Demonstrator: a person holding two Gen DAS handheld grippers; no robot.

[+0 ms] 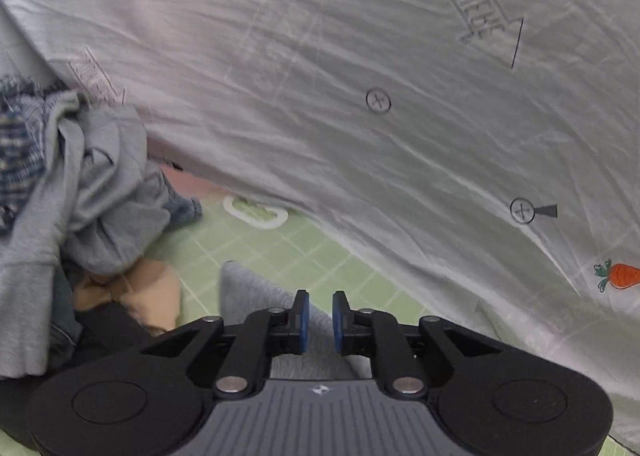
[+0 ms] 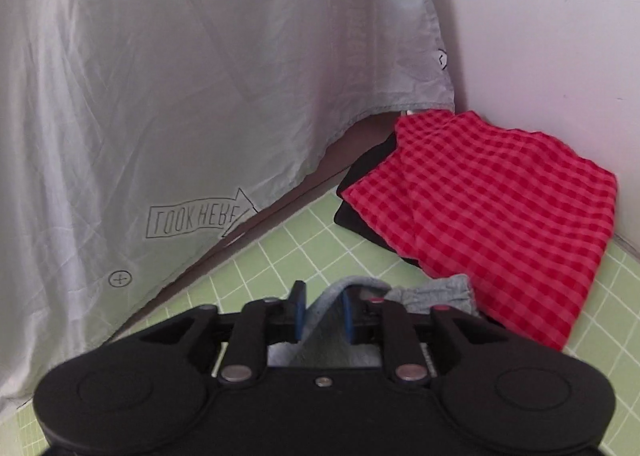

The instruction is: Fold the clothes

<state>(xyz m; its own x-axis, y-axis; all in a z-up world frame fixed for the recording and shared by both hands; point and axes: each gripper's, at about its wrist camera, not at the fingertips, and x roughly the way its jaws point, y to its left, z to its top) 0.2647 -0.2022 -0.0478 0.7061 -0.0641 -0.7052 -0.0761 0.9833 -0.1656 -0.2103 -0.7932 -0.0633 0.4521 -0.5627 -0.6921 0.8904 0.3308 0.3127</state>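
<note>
While my left gripper and right gripper each pinch the grey garment over the green gridded mat, bare mat lies ahead up to the hanging white sheet; most of the garment is hidden under both tools.

Matt grey knit cloth; crinkled white sheet.

**Hidden and cut-off parts**

Grey garment is covered by the left gripper body below; whether it is clamped cannot be told. Clothes pile, left of the garment, is cropped by the frame edge and blurred. Black garment is mostly buried under red checked cloth.
</note>
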